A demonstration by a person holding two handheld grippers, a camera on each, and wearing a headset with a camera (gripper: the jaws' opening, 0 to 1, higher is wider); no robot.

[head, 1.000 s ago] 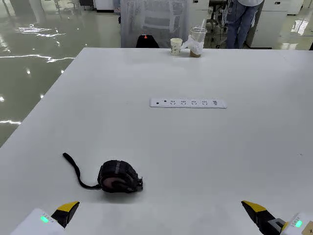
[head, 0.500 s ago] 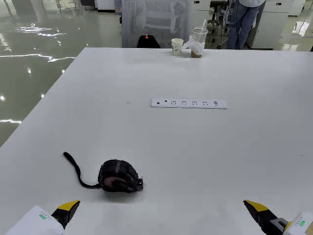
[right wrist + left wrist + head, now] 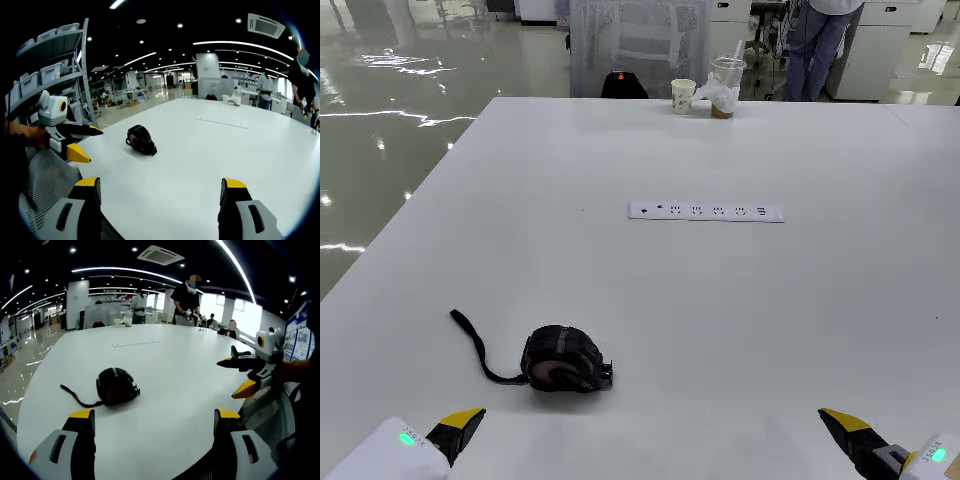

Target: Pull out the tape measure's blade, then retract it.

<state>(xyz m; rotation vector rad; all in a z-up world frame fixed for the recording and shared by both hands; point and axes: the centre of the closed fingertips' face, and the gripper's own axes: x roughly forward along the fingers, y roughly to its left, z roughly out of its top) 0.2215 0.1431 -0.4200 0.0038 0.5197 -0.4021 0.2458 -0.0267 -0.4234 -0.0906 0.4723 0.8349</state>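
Note:
A black tape measure lies on its side on the white table, its black wrist strap trailing to the left and its blade fully in. My left gripper hovers at the near edge, below and left of the tape measure, open and holding nothing. My right gripper is open at the near right, well away from it. In the left gripper view the tape measure sits ahead between the wide-apart jaws, with the right gripper at the right. The right gripper view has the tape measure ahead and the left gripper at the left.
A white power strip lies mid-table. A paper cup and a plastic cup stand at the far edge, with a covered chair and a standing person beyond. The table's left edge drops to a glossy floor.

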